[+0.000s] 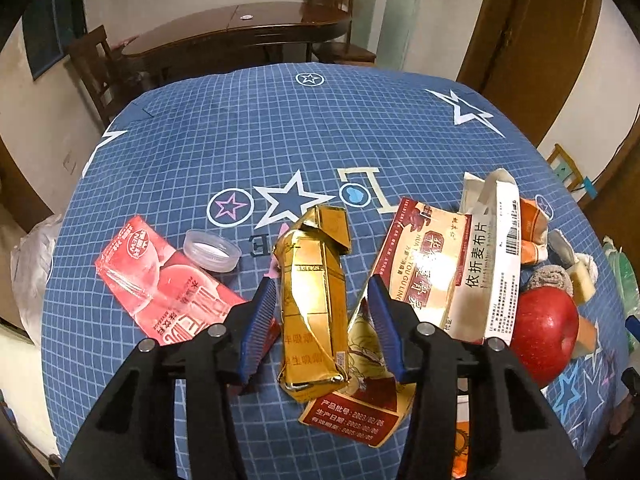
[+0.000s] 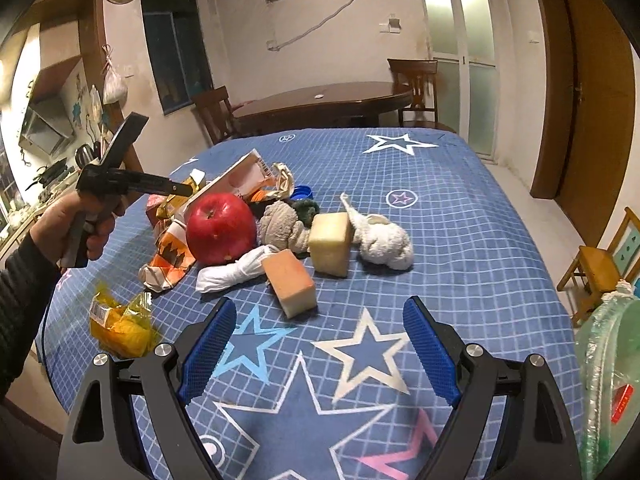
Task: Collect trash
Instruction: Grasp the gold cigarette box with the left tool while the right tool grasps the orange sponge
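Through your left wrist view, the left gripper (image 1: 322,300) straddles the crumpled gold foil carton (image 1: 312,304) lying on the blue star-patterned tablecloth (image 1: 240,140). Its long axis runs along the fingers, and the blue pads stand apart from it on both sides, not yet pressing. Through your right wrist view, the right gripper (image 2: 320,344) gapes wide over bare cloth, so your left hand is nearer.

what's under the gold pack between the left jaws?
The gold pack lies partly on a flattened red and gold wrapper, partly on the blue tablecloth. Whatever lies directly beneath the pack's middle is covered.
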`<state>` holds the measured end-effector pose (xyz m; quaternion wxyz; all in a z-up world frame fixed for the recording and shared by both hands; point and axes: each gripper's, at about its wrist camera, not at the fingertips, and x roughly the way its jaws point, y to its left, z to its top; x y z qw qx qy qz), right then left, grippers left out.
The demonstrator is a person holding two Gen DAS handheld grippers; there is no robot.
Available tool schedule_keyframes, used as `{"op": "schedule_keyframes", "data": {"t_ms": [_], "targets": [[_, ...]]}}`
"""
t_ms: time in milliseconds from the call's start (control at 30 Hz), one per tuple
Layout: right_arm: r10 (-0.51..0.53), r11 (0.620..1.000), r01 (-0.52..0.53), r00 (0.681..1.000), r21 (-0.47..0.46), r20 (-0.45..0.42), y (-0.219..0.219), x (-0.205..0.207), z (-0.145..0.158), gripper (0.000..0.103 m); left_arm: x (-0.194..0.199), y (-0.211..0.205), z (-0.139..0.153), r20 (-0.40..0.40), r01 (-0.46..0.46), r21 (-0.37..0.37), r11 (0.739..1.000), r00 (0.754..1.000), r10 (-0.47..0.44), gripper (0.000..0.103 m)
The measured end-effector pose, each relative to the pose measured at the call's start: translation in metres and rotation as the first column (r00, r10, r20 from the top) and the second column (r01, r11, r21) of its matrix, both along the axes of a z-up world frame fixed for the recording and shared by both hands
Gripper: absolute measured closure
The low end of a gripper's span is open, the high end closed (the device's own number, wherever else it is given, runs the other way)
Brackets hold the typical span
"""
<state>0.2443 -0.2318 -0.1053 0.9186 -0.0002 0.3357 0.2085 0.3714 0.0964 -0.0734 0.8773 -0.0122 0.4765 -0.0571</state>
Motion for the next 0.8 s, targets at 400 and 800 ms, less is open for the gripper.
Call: {"op": "schedule_keyframes", "data": {"t_ms": [400,800], "targets": [[0.103,0.990,-0.110,0.992,-0.086,-0.078,0.033,0.031,-0.018,0.038,-0.004,-0.005,-0.006,0.015,-0.002,0.020,1.000,1.000,0.002,0.072],[0.132,0.969,-0.156,0.982,-0.189,-0.133,0.068,0.067,-0.035,0.047,-0.029,-0.001,0.028,0.117,-0.027,-0.002,1.000,0.993,0.027,0.073]]}}
